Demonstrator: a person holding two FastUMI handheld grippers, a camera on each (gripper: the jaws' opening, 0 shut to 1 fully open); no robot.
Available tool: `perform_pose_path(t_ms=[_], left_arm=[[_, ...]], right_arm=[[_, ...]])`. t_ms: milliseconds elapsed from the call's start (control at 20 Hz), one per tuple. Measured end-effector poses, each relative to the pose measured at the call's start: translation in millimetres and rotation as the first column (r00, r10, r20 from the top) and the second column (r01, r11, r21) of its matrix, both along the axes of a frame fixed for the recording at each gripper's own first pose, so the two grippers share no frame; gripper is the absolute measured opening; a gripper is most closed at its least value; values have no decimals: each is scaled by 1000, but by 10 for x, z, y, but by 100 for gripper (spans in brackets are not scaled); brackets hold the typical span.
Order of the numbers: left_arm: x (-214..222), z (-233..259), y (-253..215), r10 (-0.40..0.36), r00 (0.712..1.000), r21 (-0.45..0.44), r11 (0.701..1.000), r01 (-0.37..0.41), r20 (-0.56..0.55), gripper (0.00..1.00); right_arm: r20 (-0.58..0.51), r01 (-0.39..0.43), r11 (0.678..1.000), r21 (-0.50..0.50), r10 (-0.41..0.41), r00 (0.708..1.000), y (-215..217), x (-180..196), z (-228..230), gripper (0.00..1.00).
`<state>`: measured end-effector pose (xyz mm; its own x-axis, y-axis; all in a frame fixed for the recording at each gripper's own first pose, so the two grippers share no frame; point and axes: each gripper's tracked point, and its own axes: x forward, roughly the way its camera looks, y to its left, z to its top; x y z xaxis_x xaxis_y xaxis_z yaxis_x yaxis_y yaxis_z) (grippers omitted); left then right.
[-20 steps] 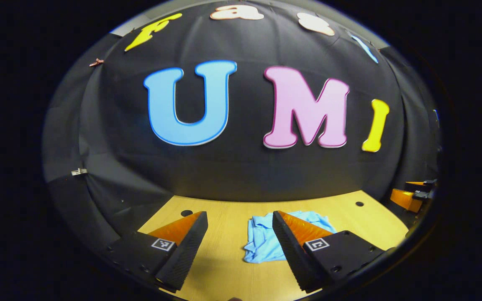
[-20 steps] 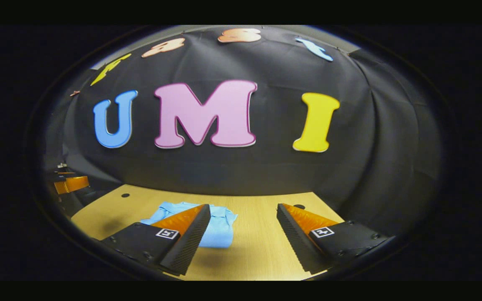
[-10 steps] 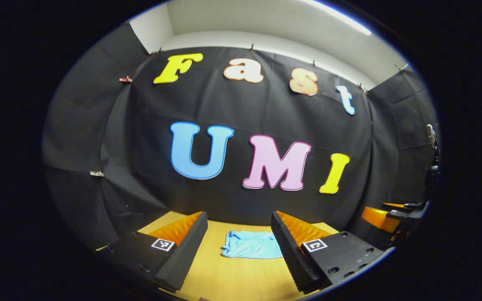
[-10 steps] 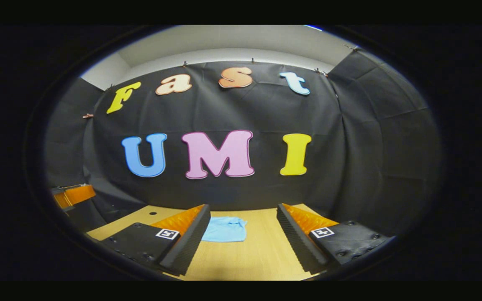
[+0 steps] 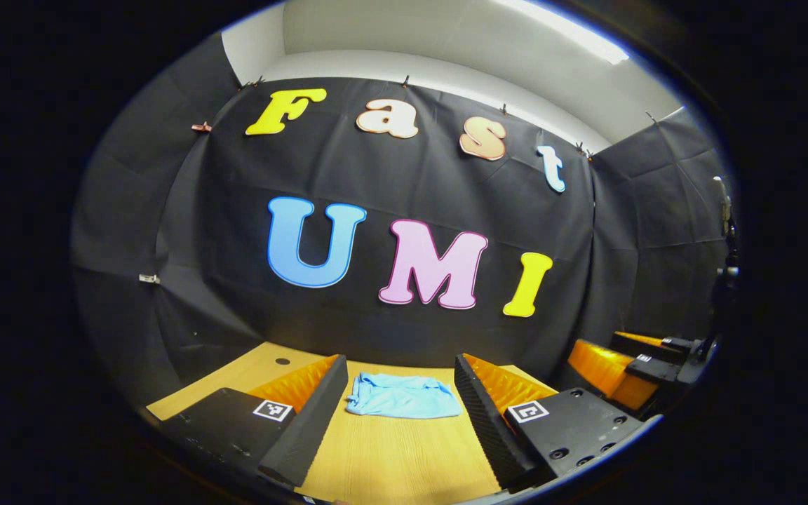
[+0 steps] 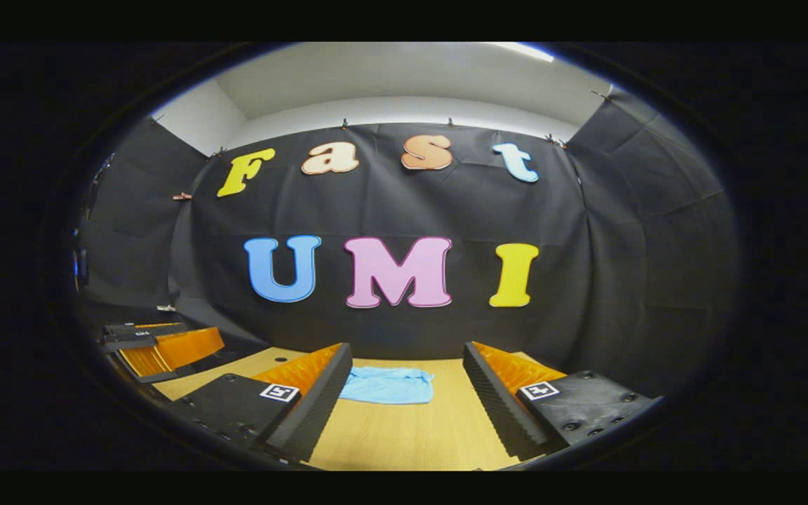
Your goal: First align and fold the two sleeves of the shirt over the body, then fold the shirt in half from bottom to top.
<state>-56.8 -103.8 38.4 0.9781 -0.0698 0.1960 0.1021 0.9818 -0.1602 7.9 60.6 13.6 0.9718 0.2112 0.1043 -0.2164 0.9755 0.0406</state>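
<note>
Both grippers pulled back from the folded shirt

Now that both have drawn back from a second ago, the left gripper [image 5: 400, 414] and right gripper [image 6: 404, 403] hang open and empty; the shirt [image 5: 404, 396] lies well ahead as a compact folded bundle on the table [image 5: 397, 463], so the folding looks finished

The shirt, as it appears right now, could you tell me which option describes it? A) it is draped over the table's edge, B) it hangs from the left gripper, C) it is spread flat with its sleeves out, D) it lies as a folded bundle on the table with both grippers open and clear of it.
D: the shirt lies as a compact bundle on the table, while the left gripper and the right gripper stand open short of it.
</note>
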Motion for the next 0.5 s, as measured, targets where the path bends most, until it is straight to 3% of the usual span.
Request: perform_pose_path(t_ms=[250, 300, 400, 450, 500], left_arm=[[-9, 67, -87, -1, 1000, 62, 998, -1, 20, 96], [5, 86, -76, 2, 1000, 68, 998, -4, 18, 91], [53, 125, -4, 29, 999, 61, 998, -30, 15, 96], [74, 143, 36, 46, 999, 54, 997, -47, 14, 95], [94, 175, 75, 62, 998, 50, 997, -63, 17, 95]], right_arm=[[-29, -33, 999, 21, 33, 999, 56, 102, -46, 98], [-29, -39, 999, 28, 40, 999, 79, 130, -31, 98], [-31, -62, 997, 39, 63, 998, 164, 207, -12, 98], [-37, -77, 996, 39, 78, 996, 205, 243, -25, 92], [-44, -95, 995, 35, 96, 994, 258, 275, -38, 98]])
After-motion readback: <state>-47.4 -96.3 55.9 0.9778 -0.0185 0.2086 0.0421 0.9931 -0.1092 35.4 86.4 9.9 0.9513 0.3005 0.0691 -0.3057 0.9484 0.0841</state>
